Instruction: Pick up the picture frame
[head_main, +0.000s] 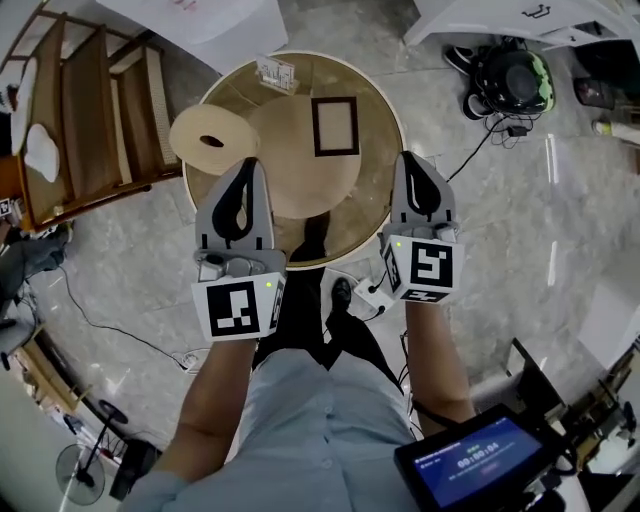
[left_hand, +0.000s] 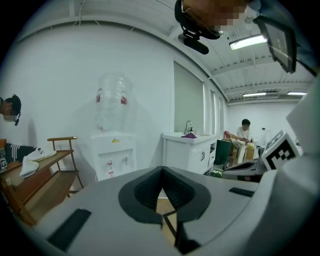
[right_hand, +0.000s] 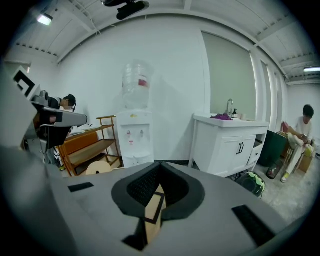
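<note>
Ahead of both tongs (head_main: 248, 165) (head_main: 409, 160), picture frame (head_main: 334, 126)

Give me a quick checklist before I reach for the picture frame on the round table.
1. Picture frame in view, lying flat: ok.
2. Space around the frame; paper roll sits apart on its left: ok.
3. Left gripper open for grasping: not ok, jaws together.
4. Right gripper open: not ok, jaws together.
5. Both grippers empty: ok.
6. Frame's edge height for gripping: cannot tell.
</note>
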